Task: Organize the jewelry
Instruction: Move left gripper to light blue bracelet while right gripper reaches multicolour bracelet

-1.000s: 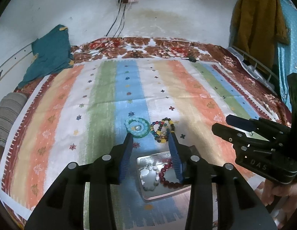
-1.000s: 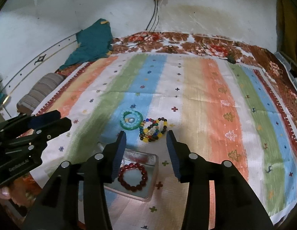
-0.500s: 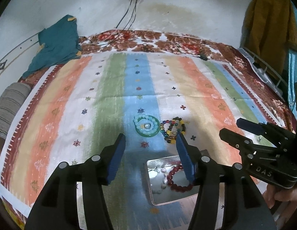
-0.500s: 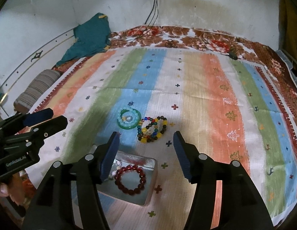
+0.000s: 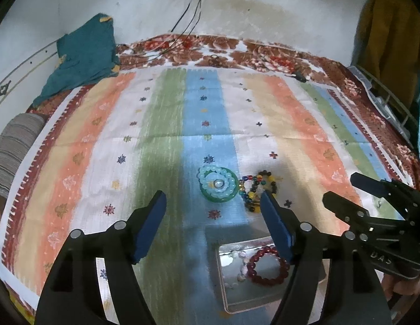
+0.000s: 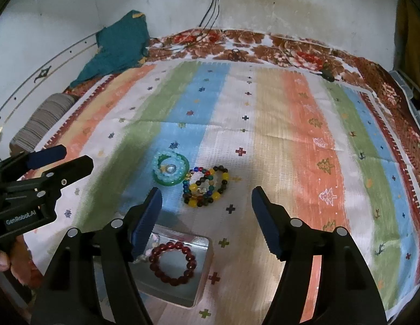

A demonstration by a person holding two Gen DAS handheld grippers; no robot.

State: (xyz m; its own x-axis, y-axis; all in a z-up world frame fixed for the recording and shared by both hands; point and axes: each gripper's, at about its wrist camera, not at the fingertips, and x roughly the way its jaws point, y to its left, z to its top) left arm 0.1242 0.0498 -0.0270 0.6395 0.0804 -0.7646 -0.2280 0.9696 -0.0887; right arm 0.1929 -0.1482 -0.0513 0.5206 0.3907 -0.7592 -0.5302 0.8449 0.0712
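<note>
A: We note both sets of jaws have just been opening. The left gripper (image 5: 212,203) now stands with its blue pads wide apart, nothing between them.

B: Same for the right gripper (image 6: 207,200): jaws spread, no item in the gap.

A: In our left view, the tin tray (image 5: 226,292) sits lower and further right than a second ago; the red bead bracelet (image 5: 266,265) in it now shows whole, clear of the pad.

B: The green bangle (image 5: 216,187) and multicoloured beads (image 5: 257,189) show larger in frame.

A: In our right view, the mixed beads (image 6: 206,187) now lie above the gap, more between the pads.
</note>
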